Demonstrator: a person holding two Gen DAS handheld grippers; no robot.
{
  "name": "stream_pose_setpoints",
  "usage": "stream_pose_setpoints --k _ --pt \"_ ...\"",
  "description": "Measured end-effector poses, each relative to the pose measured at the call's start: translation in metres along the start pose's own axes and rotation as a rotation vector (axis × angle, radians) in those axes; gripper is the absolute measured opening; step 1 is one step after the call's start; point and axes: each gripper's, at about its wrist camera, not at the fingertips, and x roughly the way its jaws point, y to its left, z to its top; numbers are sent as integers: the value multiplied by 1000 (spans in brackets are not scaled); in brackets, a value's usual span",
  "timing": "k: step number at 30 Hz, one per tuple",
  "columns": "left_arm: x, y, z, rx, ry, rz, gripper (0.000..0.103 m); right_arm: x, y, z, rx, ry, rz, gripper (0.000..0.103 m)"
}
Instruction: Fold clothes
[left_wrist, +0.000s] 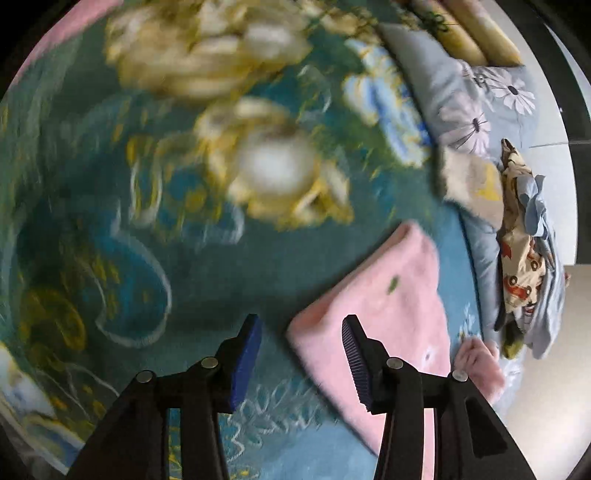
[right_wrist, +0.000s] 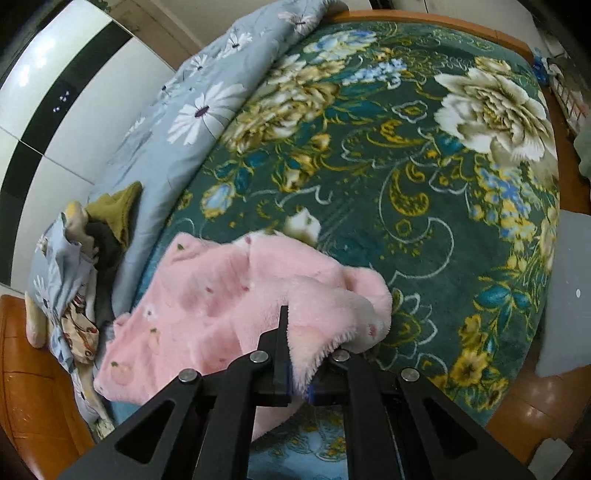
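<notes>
Pink fleece garment (right_wrist: 207, 295) is lying on the green floral blanket (right_wrist: 424, 192) of the bed, its long side running away from the right gripper (right_wrist: 295, 373), which is pinching a raised near edge, pads pressed together on the pile. In the left wrist view the same cloth is sitting just ahead and to the right of the left gripper (left_wrist: 303, 365), which is hovering spread and empty. A heap of other clothes (right_wrist: 81, 258) is waiting on the grey daisy quilt (right_wrist: 207, 110), beside white wardrobe doors.
</notes>
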Motion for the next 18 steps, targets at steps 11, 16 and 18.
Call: stream_pose_setpoints --k 11,16,18 --pt "-37 -80 5 165 -184 8 6 -17 -8 -27 -75 -48 92 5" --pt "-121 -107 3 320 -377 -63 6 -27 -11 -42 -123 -77 141 5" --pt "-129 -81 -3 344 -409 5 6 -31 -12 -48 -143 -89 161 5"
